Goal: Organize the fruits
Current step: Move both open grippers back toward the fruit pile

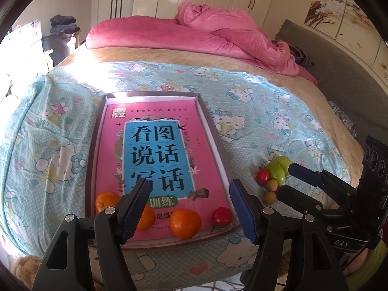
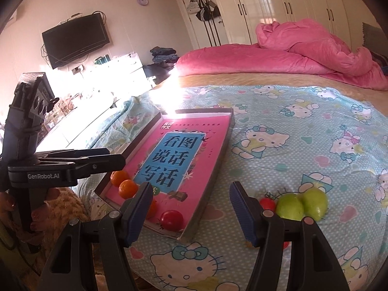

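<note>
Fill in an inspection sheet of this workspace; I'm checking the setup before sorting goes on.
Surface: cartoon-print sheet on a bed.
Job's things: shallow box holding a pink book, three oranges and a tomato; green fruits, a small tomato and brown fruits lie on the sheet.
Clutter: nothing seen.
Grippers: left gripper and right gripper open, empty.
Cables: dangling under the TV.
Surroundings: pink quilt, wardrobes.

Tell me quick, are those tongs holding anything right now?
Left tongs: open, holding nothing, above the tray.
Right tongs: open, holding nothing.
</note>
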